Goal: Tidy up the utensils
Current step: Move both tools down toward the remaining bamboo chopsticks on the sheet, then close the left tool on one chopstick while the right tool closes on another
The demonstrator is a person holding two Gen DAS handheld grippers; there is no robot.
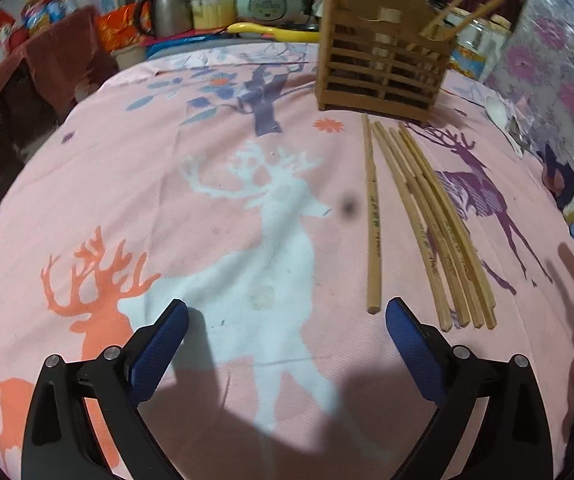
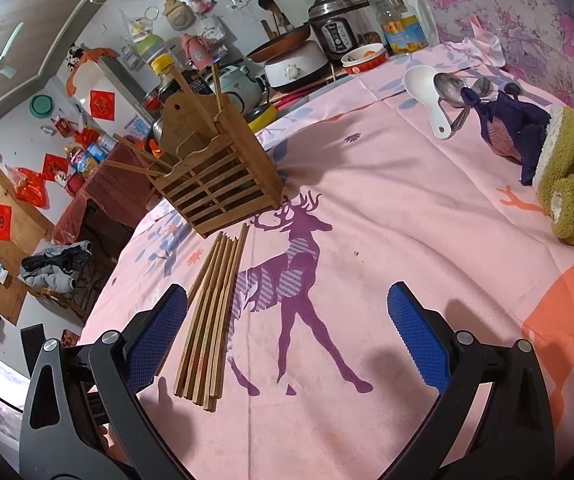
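Chopsticks lie loose on the pink deer-print cloth, so the step in hand looks like the pickup stage of sorting them into the wooden slatted holder, which already carries a few sticks leaning out of its right compartment. In the left wrist view, 1 chopstick lies alone, just apart from a bundle of about 4 at its 3 o'clock side; all run from the holder's base at 12 o'clock down toward the camera. The holder stands upright at about 1 o'clock in that view, and in the right wrist view it sits at 11 o'clock with the bundle fanned out below it. A white spoon and metal spoons rest at 1 o'clock in the right view, well apart from the holder, beside a dark blue cloth. The left gripper is spread wide and holds nothing; its right pad sits near the single chopstick's near end without touching it. The right gripper is likewise spread wide and empty, its left pad just beside the bundle. The next move probably calls for shifting 1 gripper sideways to straddle a stick, then closing across its thin shaft, a fiddly pinch on something lying flat on soft fabric.
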